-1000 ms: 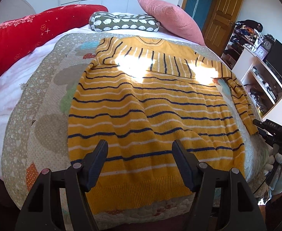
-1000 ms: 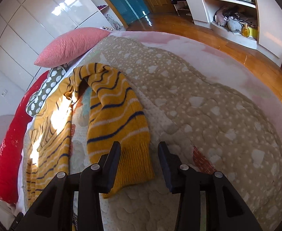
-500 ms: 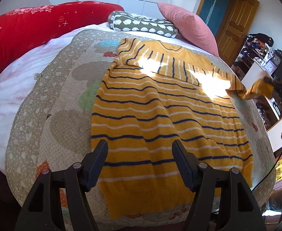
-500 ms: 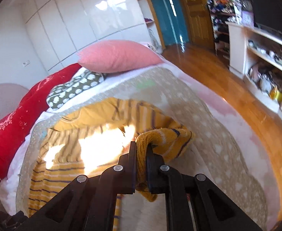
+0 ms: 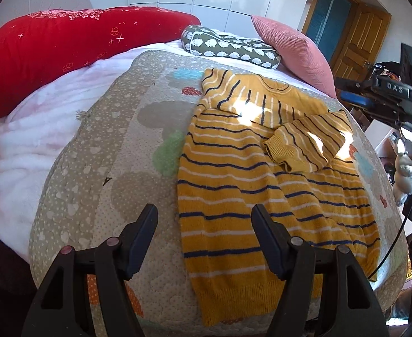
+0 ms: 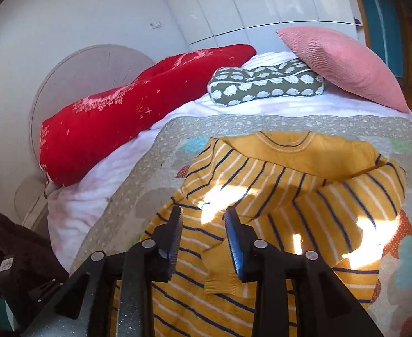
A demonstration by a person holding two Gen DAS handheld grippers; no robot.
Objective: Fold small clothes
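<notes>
Yellow knit sweater (image 5: 250,185), navy and white stripes, laid flat on the patterned quilt (image 5: 116,151) — collar toward the pillows, ribbed hem toward the quilt's near edge. One sleeve (image 5: 307,143) is folded across the chest, its ribbed cuff lying on the body of the garment; the other sleeve lies folded along the collar end at about 11 o'clock of the garment in the left wrist view. Patches of sunlight fall on the chest and the folded sleeve.

Left gripper (image 5: 204,236): jaws spread wide, holding nothing, hovering over the sweater's hem corner and the quilt beside it.

Right gripper (image 6: 203,236): jaws parted by a moderate gap, nothing between them, poised above the sweater with the sleeve cuff (image 6: 225,278) just below the right-hand finger. Its body also shows at 3 o'clock in the left wrist view, held by a gloved hand.

Surroundings: green cushion (image 6: 264,87) with white prints at 12 o'clock; pink pillow (image 6: 343,61) at 1 o'clock; long red bolster (image 5: 65,50) at 10 o'clock; white blanket (image 5: 23,140) under the quilt — wooden door (image 5: 357,42) beyond.
</notes>
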